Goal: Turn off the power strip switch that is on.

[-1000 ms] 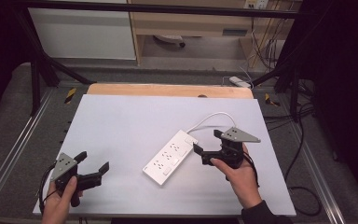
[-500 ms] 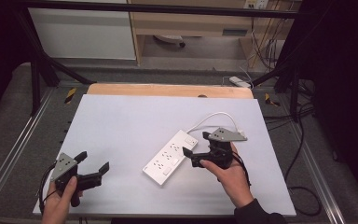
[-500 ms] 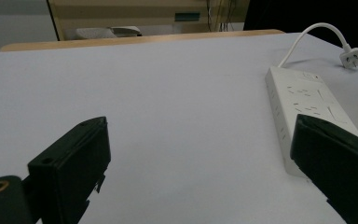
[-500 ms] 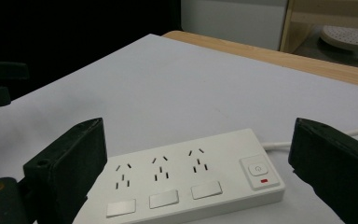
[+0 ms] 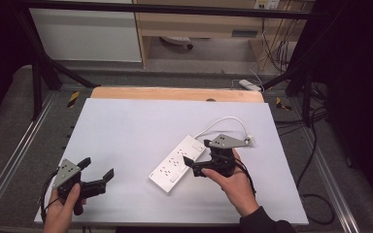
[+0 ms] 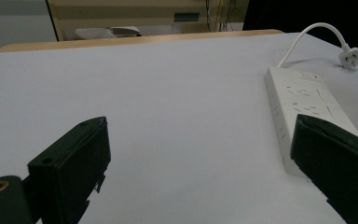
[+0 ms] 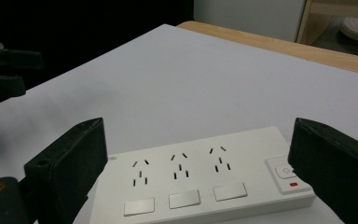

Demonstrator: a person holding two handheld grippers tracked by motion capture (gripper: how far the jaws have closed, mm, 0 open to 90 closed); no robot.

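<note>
While both tongs gape empty | right tongs (image 5: pixel 195 160) hides power strip (image 5: pixel 177 163) edge | left tongs (image 5: pixel 96 169) apart.

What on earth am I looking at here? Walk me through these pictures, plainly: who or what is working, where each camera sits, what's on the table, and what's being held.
No robot here: a person holds a hand-held gripper in each hand. The high view looks down on the white table. The left gripper hovers near the table's front left corner, jaws open, holding nothing. The right gripper sits beside a white power strip, jaws open and holding nothing. The other two pictures come from cameras riding on the grippers, looking out between their black jaws. The right gripper view shows the power strip's sockets and switches up close. Its white cord ends in a plug lying on the table.
</note>
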